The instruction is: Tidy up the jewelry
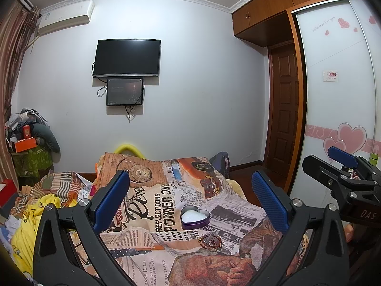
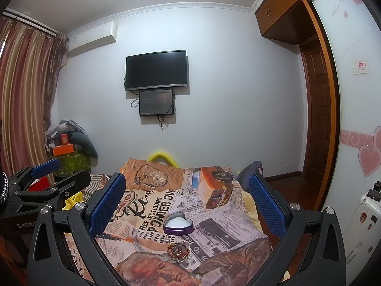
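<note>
Two tongs, left tongs [image 1: 190,197] and right tongs [image 2: 187,197] spread wide, heart tin [image 1: 195,217], jewelry [image 1: 210,240] nearby on blanket [image 1: 152,214].

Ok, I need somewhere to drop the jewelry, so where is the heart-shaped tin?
The heart-shaped tin sits open on the newspaper-print bedspread, centre of both wrist views, just beyond the small jewelry pile and right of the "PONDER" lettering.

The newspaper-print patchwork cloth [image 1: 152,205] reads "REFLECTIONS PONDER OVER" at its centre and "TO SERVE" toward its right edge, while the black right gripper [image 1: 343,166] body shows "DAS" and the black left gripper [image 2: 45,174] body "GenRobo".
</note>
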The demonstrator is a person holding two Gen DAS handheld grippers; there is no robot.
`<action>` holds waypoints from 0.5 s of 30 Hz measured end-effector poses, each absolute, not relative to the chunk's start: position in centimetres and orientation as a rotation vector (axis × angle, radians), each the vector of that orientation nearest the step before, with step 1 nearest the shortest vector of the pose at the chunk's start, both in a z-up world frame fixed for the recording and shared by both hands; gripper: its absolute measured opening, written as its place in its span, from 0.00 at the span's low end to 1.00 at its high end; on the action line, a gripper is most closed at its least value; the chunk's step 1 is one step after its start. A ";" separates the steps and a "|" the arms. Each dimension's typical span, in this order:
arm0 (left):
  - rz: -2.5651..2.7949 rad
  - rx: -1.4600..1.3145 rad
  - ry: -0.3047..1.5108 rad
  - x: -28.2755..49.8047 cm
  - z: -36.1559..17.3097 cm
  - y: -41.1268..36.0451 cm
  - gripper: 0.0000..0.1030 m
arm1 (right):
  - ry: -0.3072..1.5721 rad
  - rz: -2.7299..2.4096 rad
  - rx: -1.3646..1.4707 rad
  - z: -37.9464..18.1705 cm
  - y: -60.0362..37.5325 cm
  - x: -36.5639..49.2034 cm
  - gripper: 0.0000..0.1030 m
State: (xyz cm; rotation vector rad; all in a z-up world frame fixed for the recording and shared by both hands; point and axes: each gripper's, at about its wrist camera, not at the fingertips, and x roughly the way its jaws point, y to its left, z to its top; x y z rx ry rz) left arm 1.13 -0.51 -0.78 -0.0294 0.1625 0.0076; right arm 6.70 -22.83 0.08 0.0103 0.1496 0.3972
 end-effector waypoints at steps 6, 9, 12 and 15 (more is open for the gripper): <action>0.007 -0.030 0.163 1.1 -0.8 -0.5 1.00 | 0.150 0.397 0.010 0.1 -22.8 6.7 0.99; 0.009 -0.029 0.163 1.1 -0.8 -0.5 1.00 | 0.151 0.397 0.011 0.1 -22.8 6.7 0.99; 0.008 -0.031 0.164 1.1 -1.0 -0.4 1.00 | 0.152 0.399 0.013 -0.1 -22.9 6.8 0.99; 0.009 -0.031 0.166 1.1 -1.2 -0.4 1.00 | 0.154 0.399 0.014 -0.4 -22.9 6.7 0.99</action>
